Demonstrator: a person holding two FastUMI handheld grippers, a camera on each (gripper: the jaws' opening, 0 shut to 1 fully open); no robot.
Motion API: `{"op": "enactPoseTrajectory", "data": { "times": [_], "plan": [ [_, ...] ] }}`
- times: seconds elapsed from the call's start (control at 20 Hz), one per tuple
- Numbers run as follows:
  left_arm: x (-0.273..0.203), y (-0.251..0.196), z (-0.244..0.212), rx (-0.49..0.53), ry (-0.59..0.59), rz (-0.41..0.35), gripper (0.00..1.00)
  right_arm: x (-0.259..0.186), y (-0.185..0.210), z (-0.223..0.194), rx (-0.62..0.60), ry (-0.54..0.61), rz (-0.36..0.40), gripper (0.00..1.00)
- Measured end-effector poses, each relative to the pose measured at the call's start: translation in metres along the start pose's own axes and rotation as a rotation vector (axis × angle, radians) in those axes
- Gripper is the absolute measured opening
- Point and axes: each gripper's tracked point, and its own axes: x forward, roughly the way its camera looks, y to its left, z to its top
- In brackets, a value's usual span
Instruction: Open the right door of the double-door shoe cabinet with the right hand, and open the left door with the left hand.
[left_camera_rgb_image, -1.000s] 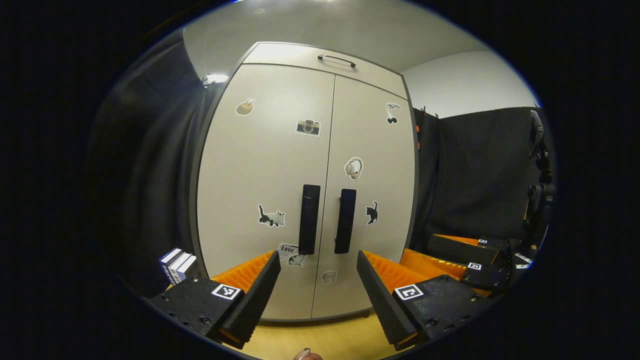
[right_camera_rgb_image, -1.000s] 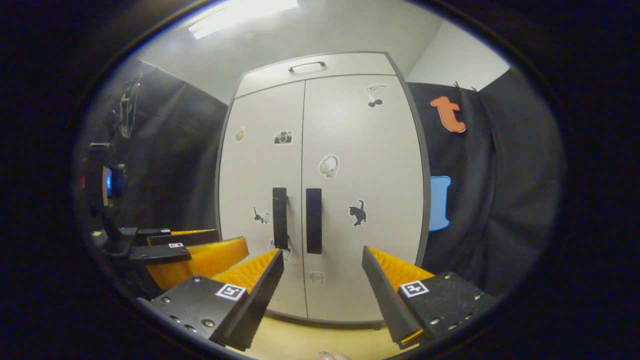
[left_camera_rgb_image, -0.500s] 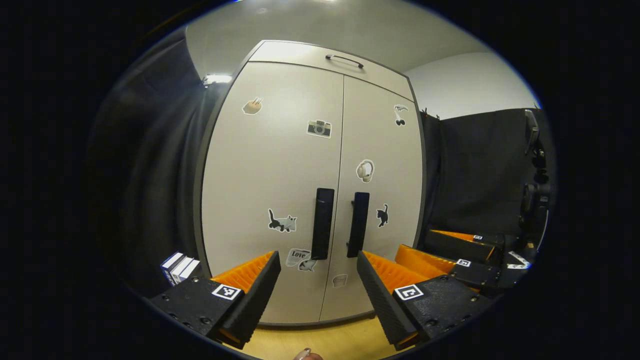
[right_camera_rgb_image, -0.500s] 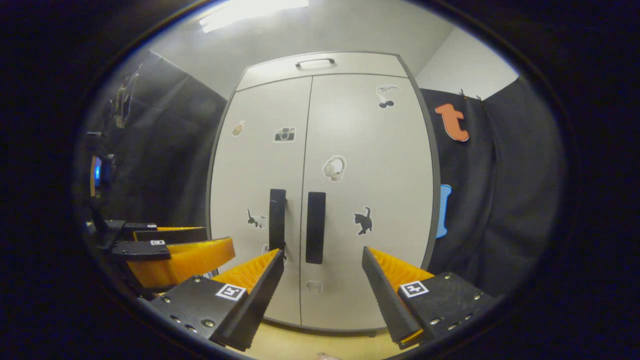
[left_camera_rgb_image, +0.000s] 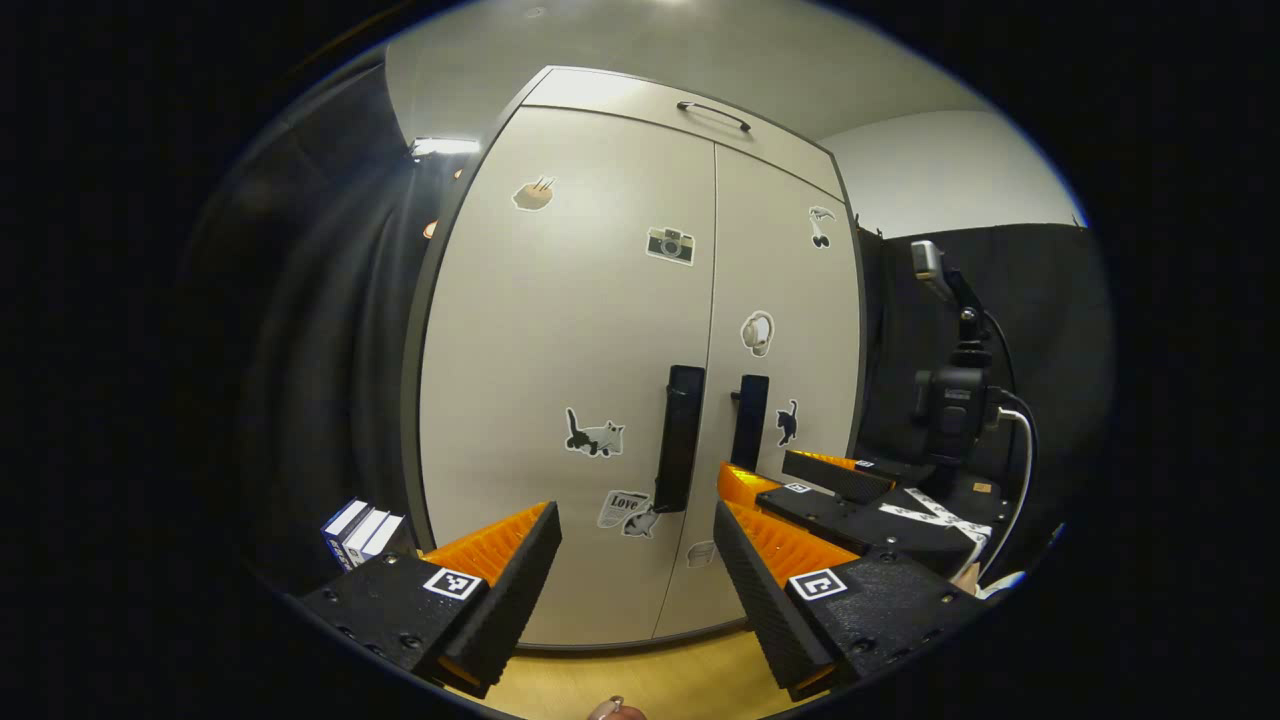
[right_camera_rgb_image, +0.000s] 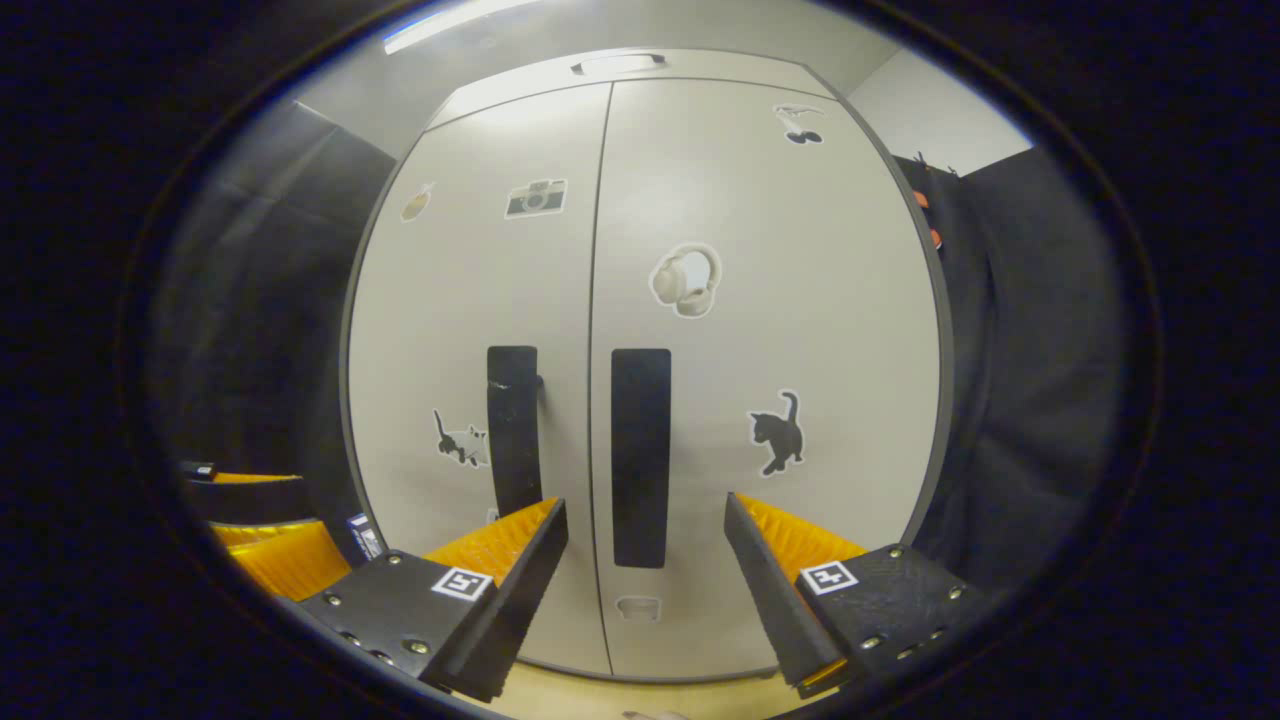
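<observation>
The pale grey shoe cabinet (left_camera_rgb_image: 560, 330) stands in front of me with both doors shut. Each door carries a black vertical handle beside the centre seam. In the left gripper view, the left handle (left_camera_rgb_image: 680, 437) lies ahead of my open left gripper (left_camera_rgb_image: 637, 560), still some way off. In the right gripper view, the right handle (right_camera_rgb_image: 640, 455) stands straight ahead and close, just beyond my open right gripper (right_camera_rgb_image: 645, 560); the left handle (right_camera_rgb_image: 513, 430) is beside it. The left gripper view shows the right gripper (left_camera_rgb_image: 800, 480) reaching near the right handle (left_camera_rgb_image: 750, 422).
Cat, camera and headphone stickers dot the doors. A small drawer handle (left_camera_rgb_image: 713, 115) tops the cabinet. A few books (left_camera_rgb_image: 358, 533) stand by its lower left corner. A camera on a stand (left_camera_rgb_image: 955, 390) rises at the right. The floor (left_camera_rgb_image: 640, 680) is light wood.
My right gripper has moved forward, and the right handle now looms large between its fingers. In the left gripper view the cabinet has slid to the right and the right gripper has neared the handles.
</observation>
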Motion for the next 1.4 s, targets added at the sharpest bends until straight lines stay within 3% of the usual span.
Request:
{"op": "enactPoseTrajectory", "data": {
  "times": [0.15,0.3,0.35,0.45,0.6,0.65,0.9,1.05,1.4],
  "plan": [
    [0.003,0.01,-0.002,0.001,0.005,0.006,0.96,0.009,0.0,0.0,0.002,-0.009,-0.029,0.96],
    [0.006,0.017,-0.004,-0.007,0.012,0.005,0.96,0.021,-0.005,-0.006,-0.027,0.005,-0.076,0.77],
    [0.006,0.019,-0.005,-0.008,0.013,0.004,0.96,0.025,-0.007,-0.01,-0.029,0.018,-0.088,0.8],
    [0.006,0.024,-0.004,-0.003,0.013,0.008,0.96,0.027,-0.006,-0.014,-0.023,0.036,-0.092,0.54],
    [0.008,0.03,-0.005,-0.007,0.013,0.011,0.96,0.032,-0.002,-0.019,-0.008,0.046,-0.091,0.54],
    [0.008,0.032,-0.005,-0.009,0.014,0.012,0.96,0.033,-0.002,-0.021,-0.01,0.049,-0.1,0.35],
    [0.01,0.037,-0.008,-0.018,0.023,0.004,0.96,0.03,-0.002,-0.019,-0.019,0.031,-0.109,0.31],
    [0.012,0.037,-0.01,-0.025,0.031,-0.005,0.96,0.031,-0.002,-0.019,-0.025,0.034,-0.082,0.21],
    [0.011,0.034,-0.014,-0.04,0.045,-0.017,0.96,0.02,-0.001,-0.019,-0.017,0.057,-0.034,0.21]
  ]
}}
